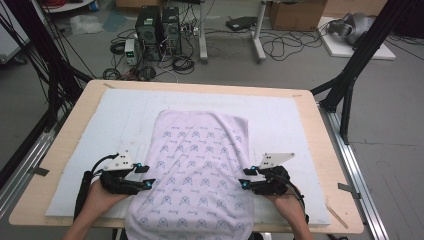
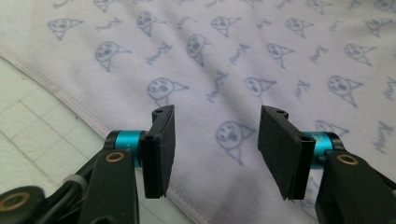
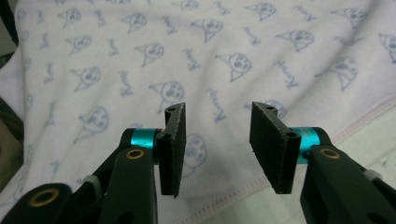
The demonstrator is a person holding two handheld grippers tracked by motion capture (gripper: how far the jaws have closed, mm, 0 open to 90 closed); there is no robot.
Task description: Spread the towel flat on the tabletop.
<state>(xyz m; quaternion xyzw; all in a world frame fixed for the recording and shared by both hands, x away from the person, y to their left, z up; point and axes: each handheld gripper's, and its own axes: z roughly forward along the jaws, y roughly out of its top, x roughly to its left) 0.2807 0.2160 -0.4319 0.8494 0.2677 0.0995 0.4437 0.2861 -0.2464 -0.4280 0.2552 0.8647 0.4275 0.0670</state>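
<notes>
The high view looks forward and down on the whole table point(image 1: 70, 145). Each gripper view sits low and close, looking along its own jaws. All three share the printed cloth point(image 1: 197, 165) at centre frame.

Count of things on the table

One printed cloth point(image 1: 197, 165), one white mat point(image 1: 280, 115), two grippers: left gripper point(image 1: 148, 176) and right gripper point(image 1: 245, 178); two computer towers point(image 1: 159, 25) on the floor.

A robotics laboratory: behind the wooden table point(image 1: 70, 150) stand two black computer towers point(image 1: 159, 27) amid tangled floor cables point(image 1: 280, 47), a cardboard box point(image 1: 296, 14), and black metal frame struts point(image 1: 360, 55) flanking it.
</notes>
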